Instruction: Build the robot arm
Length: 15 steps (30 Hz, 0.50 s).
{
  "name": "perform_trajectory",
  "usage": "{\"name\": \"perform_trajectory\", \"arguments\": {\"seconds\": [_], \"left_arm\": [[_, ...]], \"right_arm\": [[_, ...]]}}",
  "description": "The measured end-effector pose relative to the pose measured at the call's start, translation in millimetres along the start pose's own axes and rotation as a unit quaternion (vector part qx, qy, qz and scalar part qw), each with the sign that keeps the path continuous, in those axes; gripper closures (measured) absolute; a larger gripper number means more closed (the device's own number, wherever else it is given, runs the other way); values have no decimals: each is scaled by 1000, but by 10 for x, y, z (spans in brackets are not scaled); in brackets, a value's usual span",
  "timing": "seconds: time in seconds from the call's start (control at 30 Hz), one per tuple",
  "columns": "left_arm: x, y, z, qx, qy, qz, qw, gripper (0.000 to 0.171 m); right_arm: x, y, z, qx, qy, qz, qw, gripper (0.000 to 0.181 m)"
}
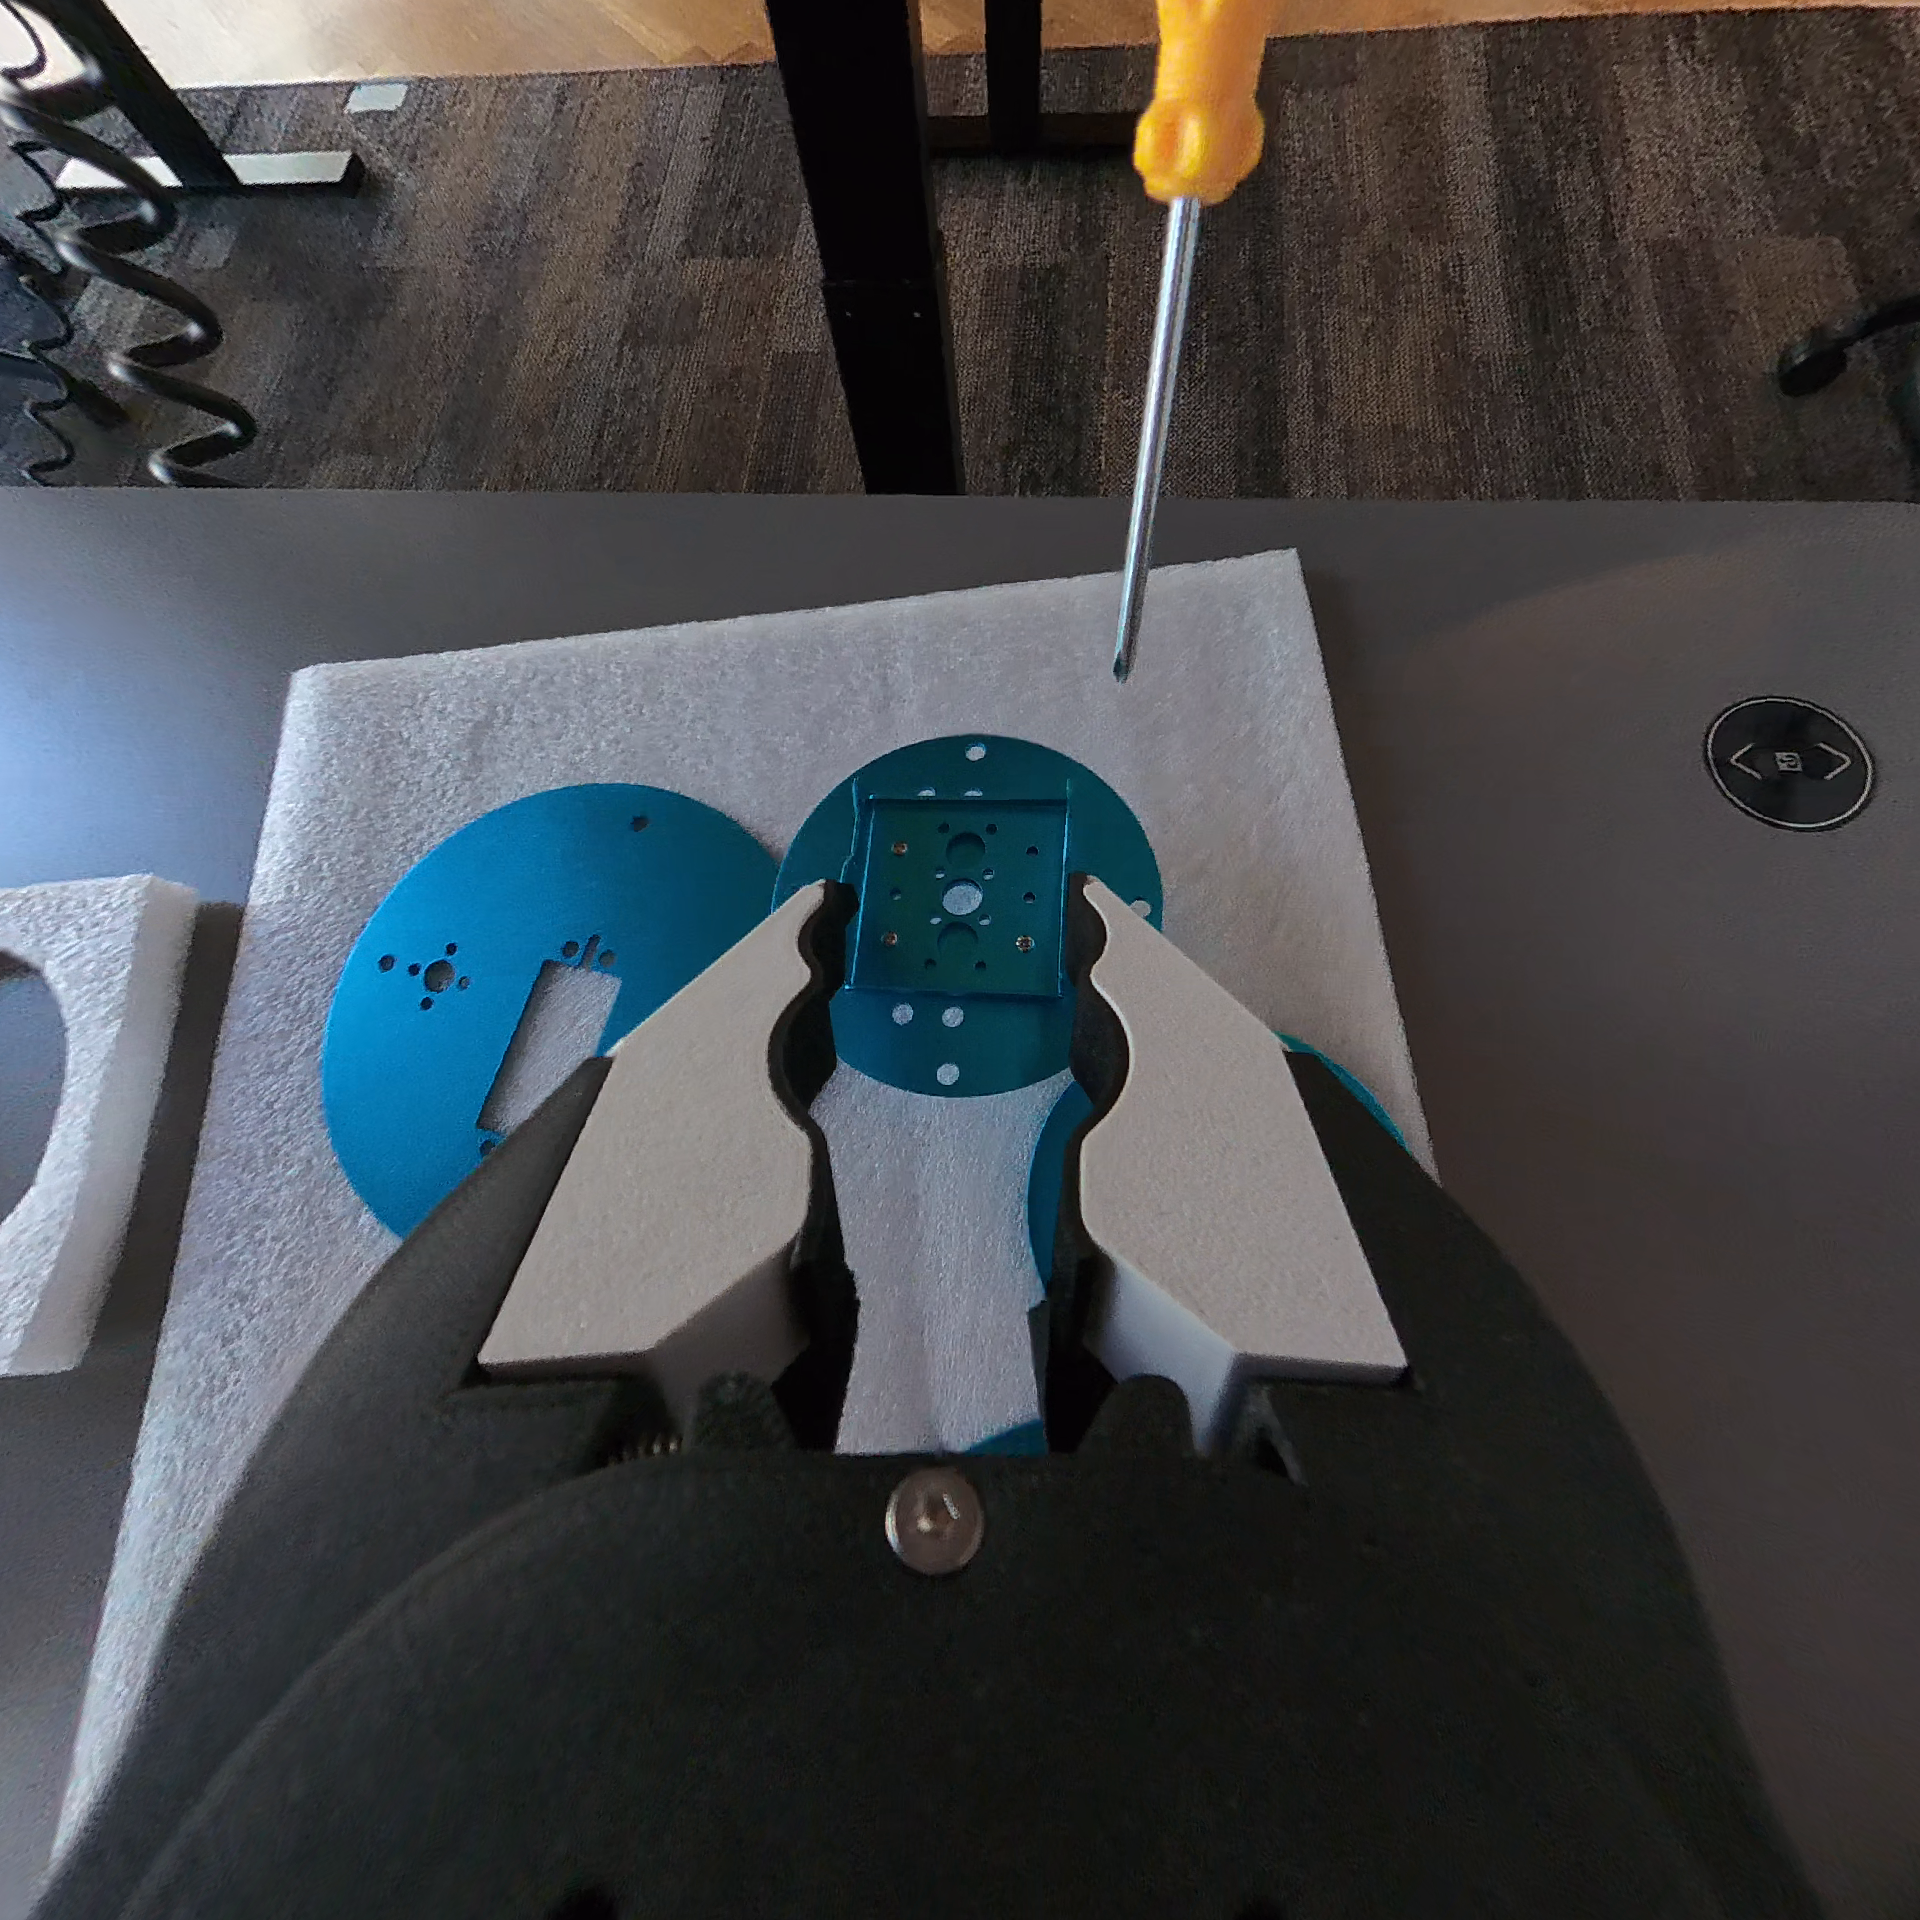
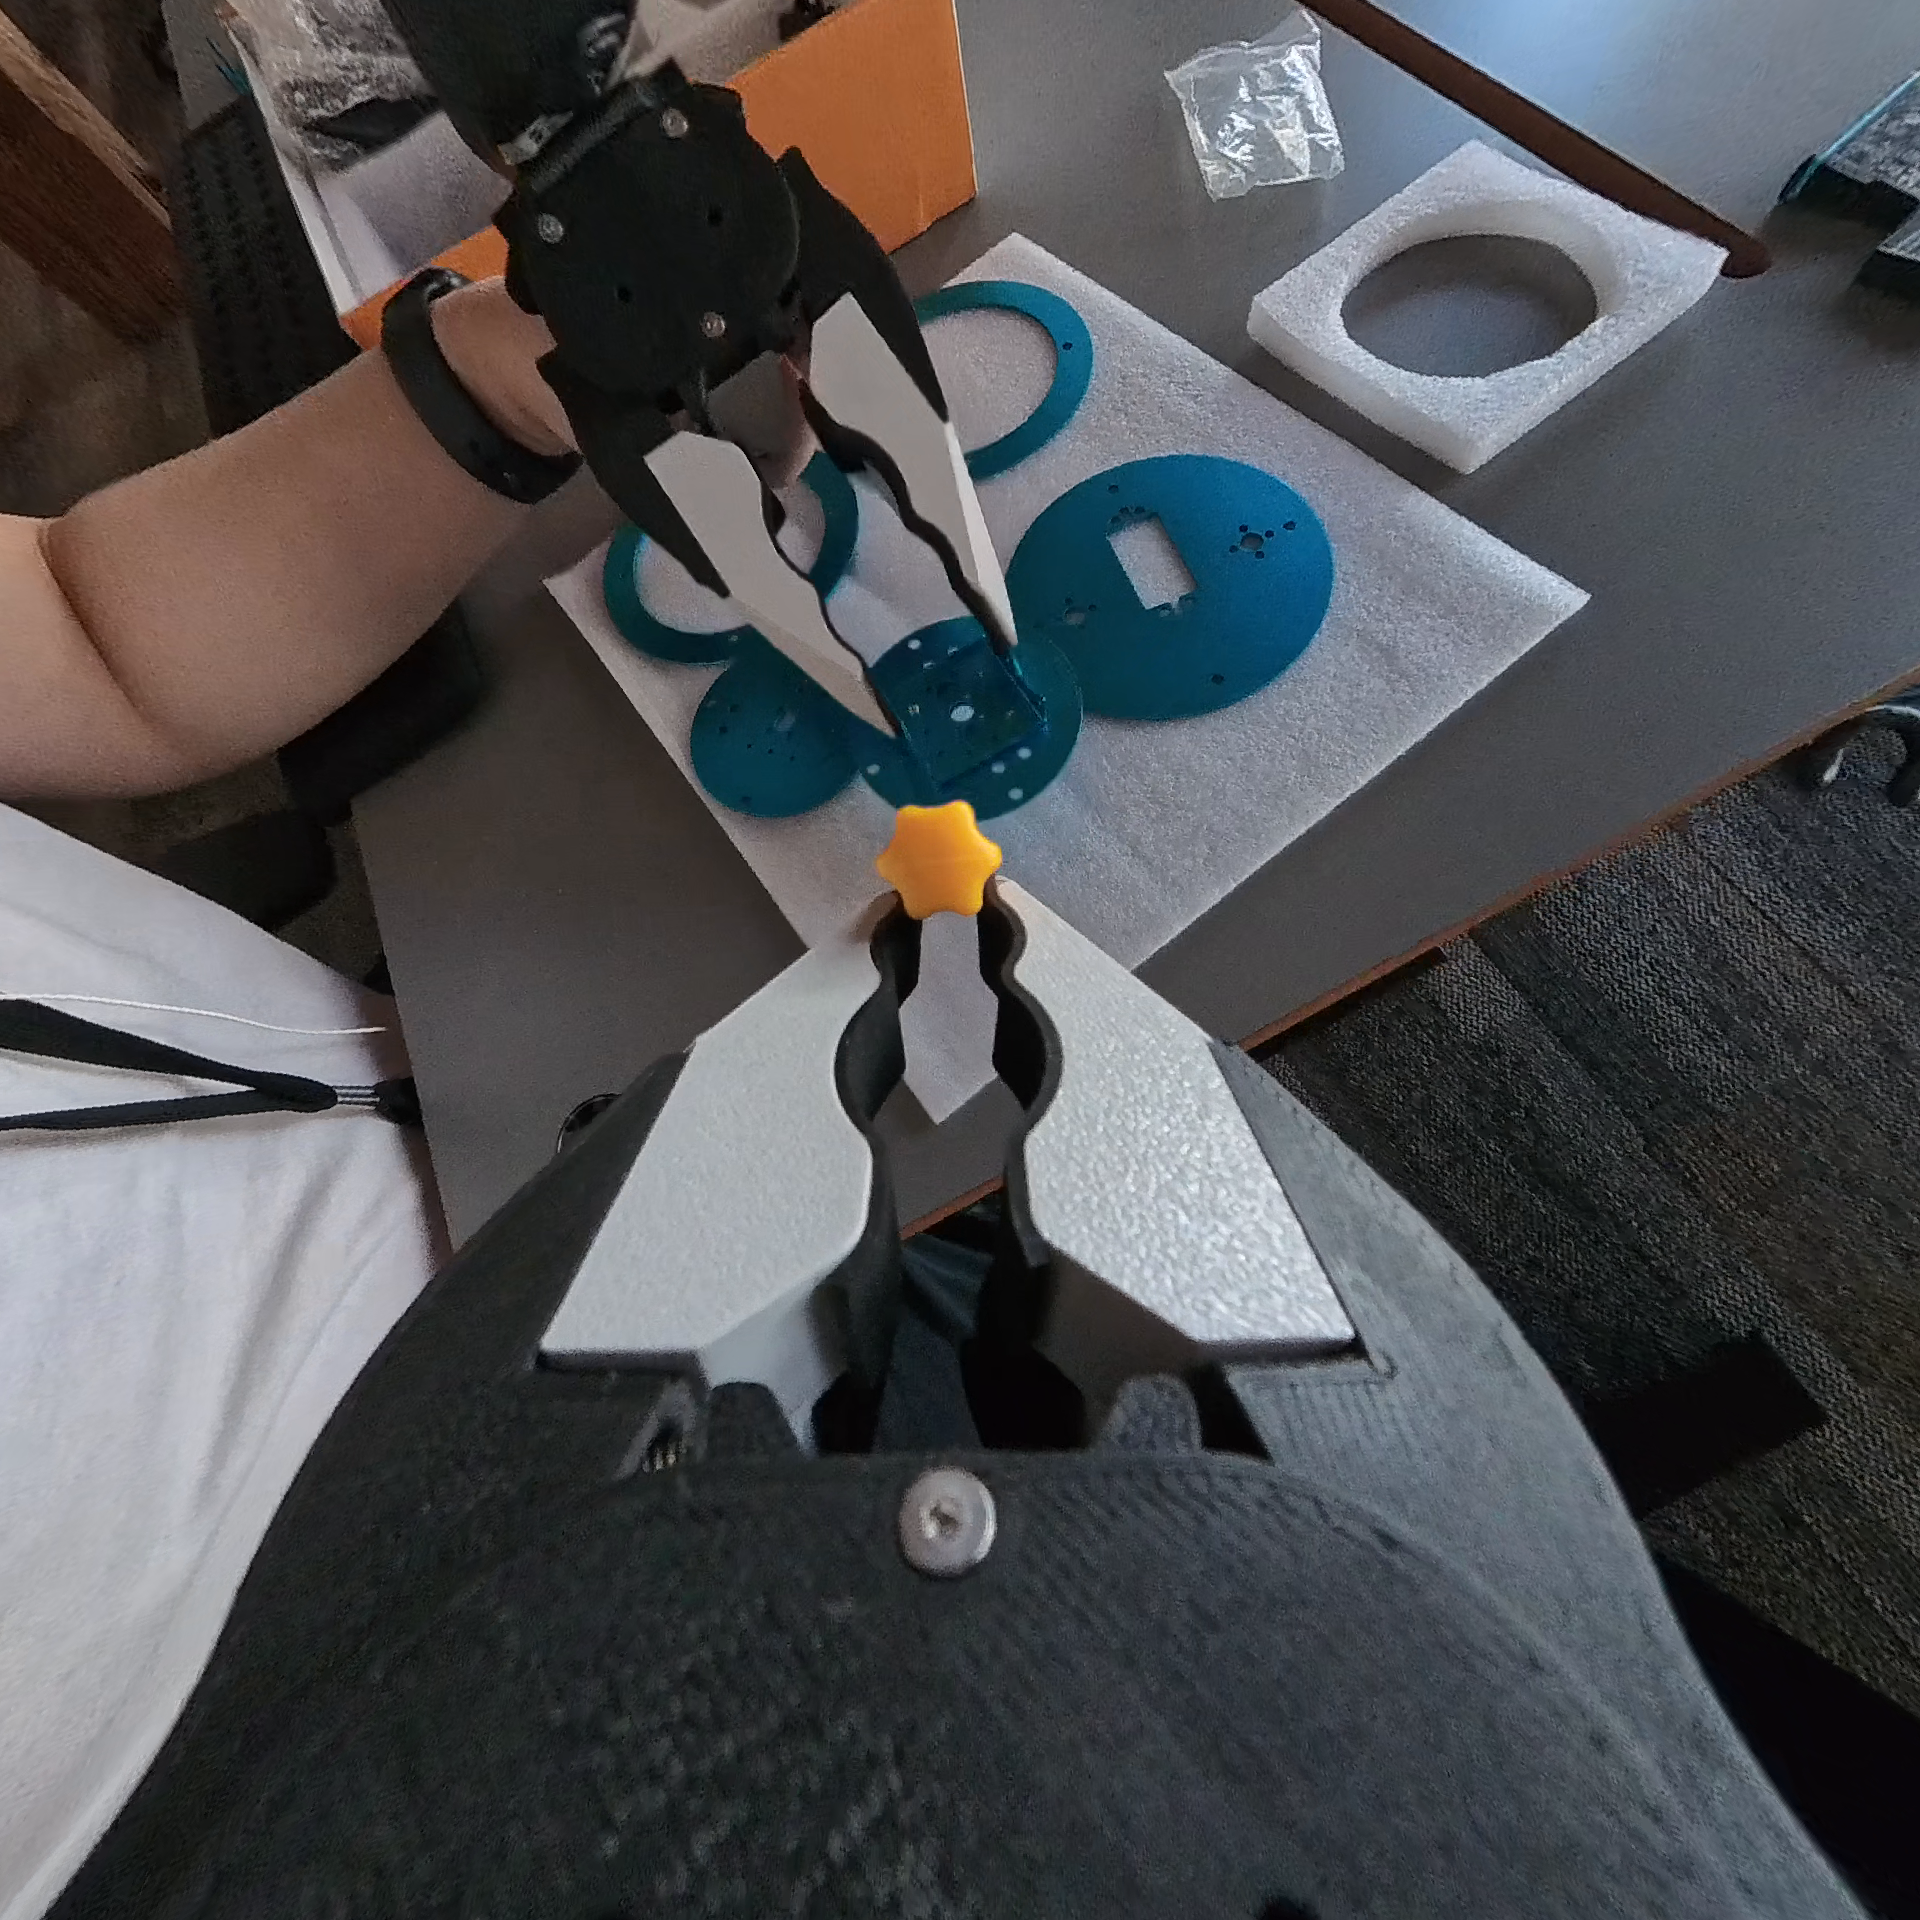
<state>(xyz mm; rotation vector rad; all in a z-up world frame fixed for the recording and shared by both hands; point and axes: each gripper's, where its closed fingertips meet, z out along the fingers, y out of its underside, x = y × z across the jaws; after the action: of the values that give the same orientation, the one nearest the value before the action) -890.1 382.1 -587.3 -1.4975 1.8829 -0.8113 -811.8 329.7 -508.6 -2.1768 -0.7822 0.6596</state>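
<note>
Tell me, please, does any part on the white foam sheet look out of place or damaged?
Nothing looks damaged. The blue plates and rings lie flat on the foam sheet, some overlapping. The square bracket sits squarely on its small disc.

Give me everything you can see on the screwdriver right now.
The screwdriver has an orange plastic handle with a fluted, star-shaped end and a long, thin, shiny metal shaft with a dark tip. The right gripper is shut on its handle. It hangs nearly upright, slightly tilted, tip down, over the white foam sheet, beyond the small blue disc with the square bracket. Whether the tip touches the foam cannot be told.
</note>
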Motion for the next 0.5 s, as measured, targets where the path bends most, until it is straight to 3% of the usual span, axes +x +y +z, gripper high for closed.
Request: {"name": "perform_trajectory", "arguments": {"seconds": [0.27,0.5], "left_arm": [[-154,-318,-393,52,-19,-39,998,131],[-244,-926,-904,36,-14,-79,996,131]], "right_arm": [[-58,98,115,126,-105,139,977,171],[-77,311,384,136,-125,171,968,171]]}}
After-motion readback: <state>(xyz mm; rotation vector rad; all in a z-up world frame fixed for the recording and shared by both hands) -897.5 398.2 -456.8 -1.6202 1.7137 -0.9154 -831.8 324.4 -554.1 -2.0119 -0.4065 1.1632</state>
